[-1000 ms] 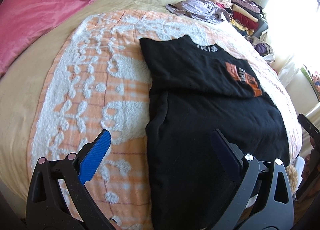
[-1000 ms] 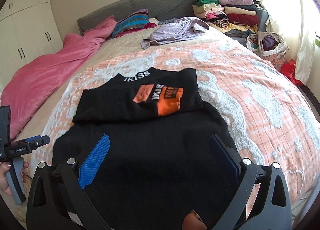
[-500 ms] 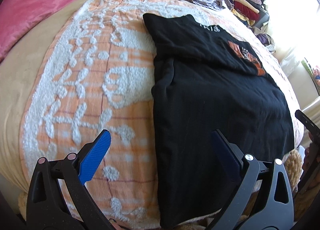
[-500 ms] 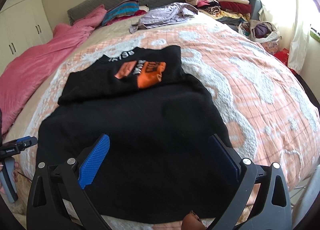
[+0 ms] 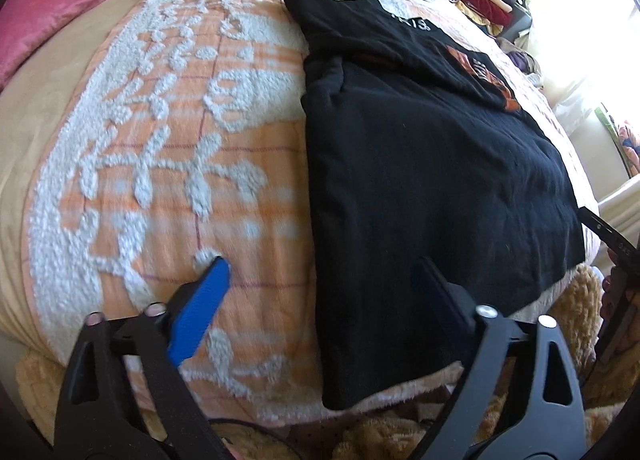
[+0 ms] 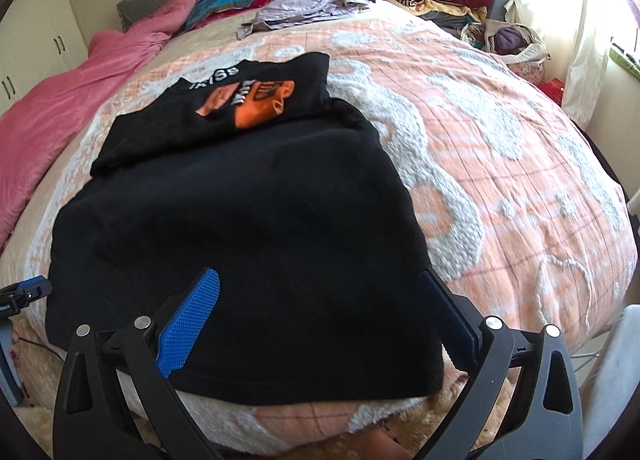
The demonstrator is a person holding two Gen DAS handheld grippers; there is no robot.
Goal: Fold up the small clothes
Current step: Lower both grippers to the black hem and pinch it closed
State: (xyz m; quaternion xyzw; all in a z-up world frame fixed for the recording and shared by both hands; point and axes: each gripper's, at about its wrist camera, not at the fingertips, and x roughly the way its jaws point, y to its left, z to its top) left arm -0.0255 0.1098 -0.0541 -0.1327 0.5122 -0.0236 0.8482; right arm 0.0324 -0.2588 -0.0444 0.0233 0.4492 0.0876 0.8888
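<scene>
Garment: I see the black shirt (image 6: 248, 228) flat on the bed (image 6: 500, 164), hem at the near edge, collar end already folded over, long axis running away from me.
Left tool (image 5: 320, 280): jaws wide apart, empty, hanging over the hem's left corner.
Right tool (image 6: 320, 292): spread wide, empty, over the hem's right corner.
Nearer: about equal, I judge; each has its own corner.
</scene>
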